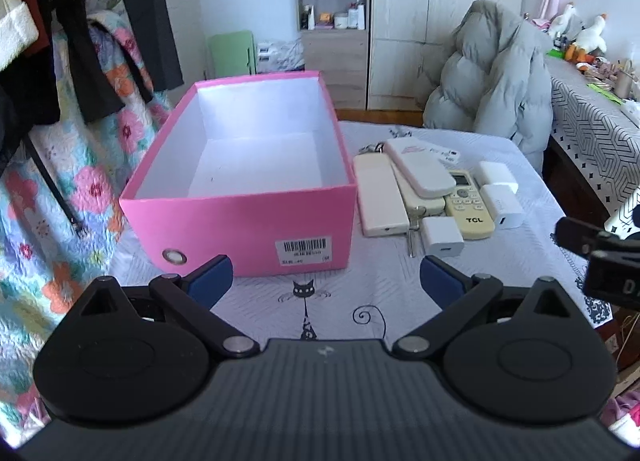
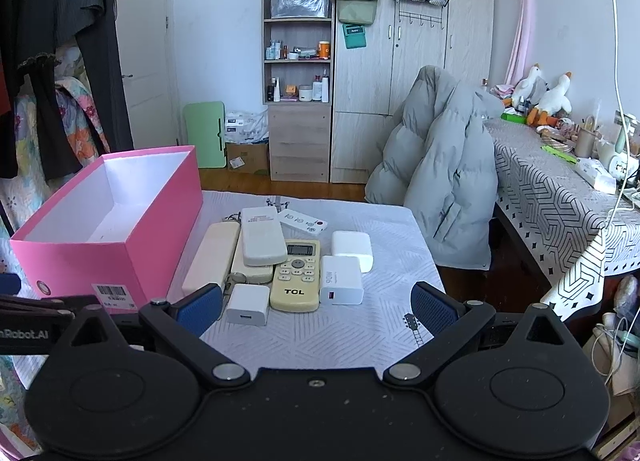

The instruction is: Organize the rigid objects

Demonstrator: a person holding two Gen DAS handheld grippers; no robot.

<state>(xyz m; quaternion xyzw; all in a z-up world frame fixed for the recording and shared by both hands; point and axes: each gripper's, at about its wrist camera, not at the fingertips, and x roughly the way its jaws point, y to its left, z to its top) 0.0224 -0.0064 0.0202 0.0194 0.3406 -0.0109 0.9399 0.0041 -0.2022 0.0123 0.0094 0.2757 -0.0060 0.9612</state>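
Note:
An empty pink box with a white inside stands on the left of the table. Right of it lies a cluster: several cream and white remotes, among them a yellowish TCL remote, a long cream remote, three white charger cubes and keys. My left gripper hovers open just short of the box's front wall. My right gripper is open too, low over the table just short of the cluster. Neither holds anything.
The table wears a pale cloth with cat drawings. A grey puffer jacket hangs over a chair behind the table. To the right stands a cluttered desk. Dark clothes and a floral quilt crowd the left side.

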